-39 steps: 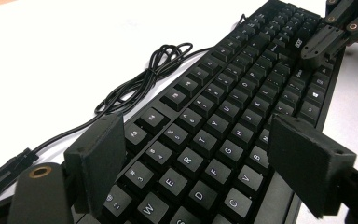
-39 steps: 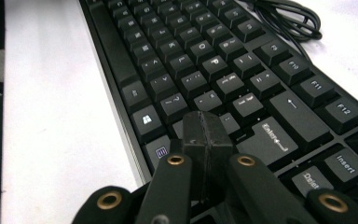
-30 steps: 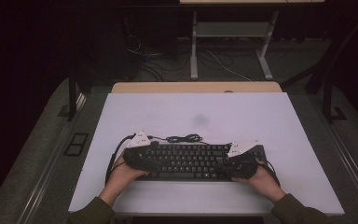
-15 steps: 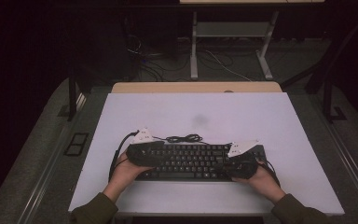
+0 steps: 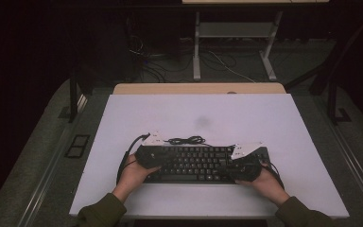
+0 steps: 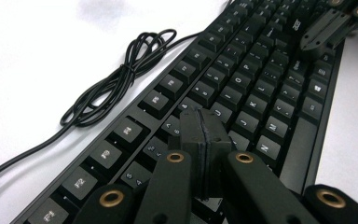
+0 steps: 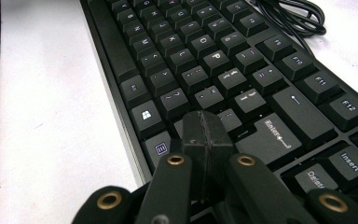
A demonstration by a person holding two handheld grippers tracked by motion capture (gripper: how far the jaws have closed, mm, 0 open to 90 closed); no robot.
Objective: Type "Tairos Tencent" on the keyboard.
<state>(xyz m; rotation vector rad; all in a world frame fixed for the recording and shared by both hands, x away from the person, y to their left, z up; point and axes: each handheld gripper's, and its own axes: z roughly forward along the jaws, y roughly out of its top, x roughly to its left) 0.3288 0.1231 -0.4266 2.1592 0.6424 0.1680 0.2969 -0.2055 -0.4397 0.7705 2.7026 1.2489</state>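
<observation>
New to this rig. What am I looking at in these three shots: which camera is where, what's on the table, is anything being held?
There is no robot arm here. A person holds a handheld two-jaw gripper in each hand and works at a white table.

The high view looks down from above the person's side. The left gripper sits over the left end of a black keyboard, the right gripper over its right end.

The other two views come from cameras riding on each gripper, looking along its own black jaws. In the left gripper view the left gripper's jaws have just been closing and now meet, with nothing between them, above the letter keys. The right gripper view shows its jaws shut too, near the Enter key.

The keyboard's bundled cable lies on the table behind it. Neither gripper holds anything.
</observation>
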